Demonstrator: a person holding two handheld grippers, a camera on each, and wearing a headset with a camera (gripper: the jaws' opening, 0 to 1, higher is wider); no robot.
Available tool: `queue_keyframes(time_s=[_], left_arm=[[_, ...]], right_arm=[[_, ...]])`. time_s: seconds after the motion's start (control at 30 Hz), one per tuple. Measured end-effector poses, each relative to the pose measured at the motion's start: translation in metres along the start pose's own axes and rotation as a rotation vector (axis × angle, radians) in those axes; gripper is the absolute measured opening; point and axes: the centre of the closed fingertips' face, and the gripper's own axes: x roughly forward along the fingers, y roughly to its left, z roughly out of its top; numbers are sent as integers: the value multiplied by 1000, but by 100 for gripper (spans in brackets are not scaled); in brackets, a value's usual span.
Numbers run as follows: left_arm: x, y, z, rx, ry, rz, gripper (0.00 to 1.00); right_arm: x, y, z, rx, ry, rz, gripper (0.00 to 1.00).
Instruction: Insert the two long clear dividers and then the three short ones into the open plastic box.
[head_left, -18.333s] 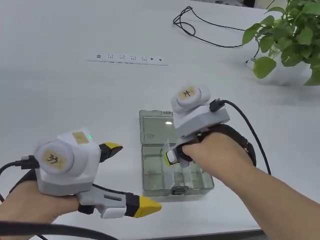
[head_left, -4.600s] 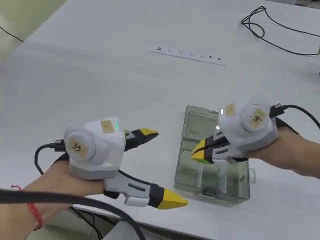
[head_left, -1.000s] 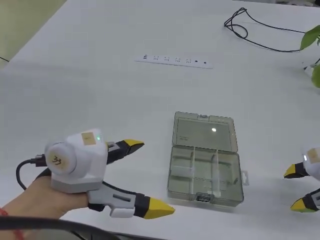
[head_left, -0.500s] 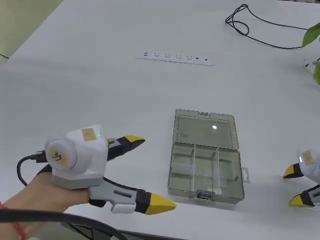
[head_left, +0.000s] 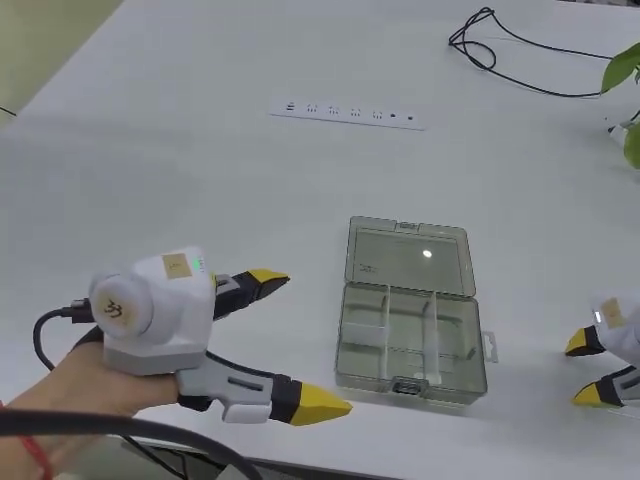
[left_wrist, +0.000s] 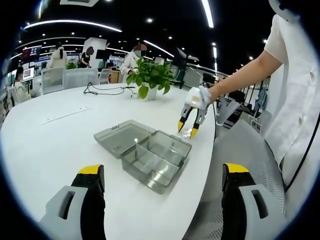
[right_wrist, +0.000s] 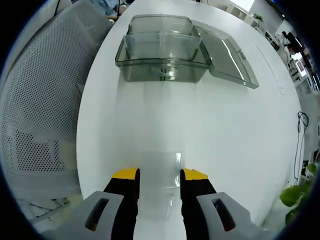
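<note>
Close to the desk's (head_left: 200, 180) near edge, the left gripper (head_left: 295, 345) hovers with its yellow-tipped jaws spread wide and empty. Farther right along that edge, the right gripper (right_wrist: 160, 175) points down with its jaws narrow, one on either side of a flat, clear rectangular divider (right_wrist: 160, 162) lying on the desk; whether they pinch it I cannot tell. Between the two grippers sits one smoky translucent plastic box (head_left: 370, 378), its hinged lid (head_left: 410, 258) lying flat. Two long clear dividers (head_left: 432, 335) stand inside; the short ones are too faint to count. Beyond lie one white power strip (head_left: 350, 112), one looped black cable (head_left: 500, 45) and one leafy plant (left_wrist: 150, 80).
</note>
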Motion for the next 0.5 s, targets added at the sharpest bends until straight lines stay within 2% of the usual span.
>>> queue_keyframes(time_s=[0.27, 0.43, 0.5], left_arm=[[-1, -1, 4, -10, -14, -1, 99], [1, -2, 10, -32, -28, -4, 97], [3, -2, 17, -48, -44, -4, 96]], right_arm=[[-12, -1, 13, 13, -40, -36, 33], [-31, -3, 35, -8, -81, -90, 33], [-39, -5, 45, -13, -98, -114, 33]])
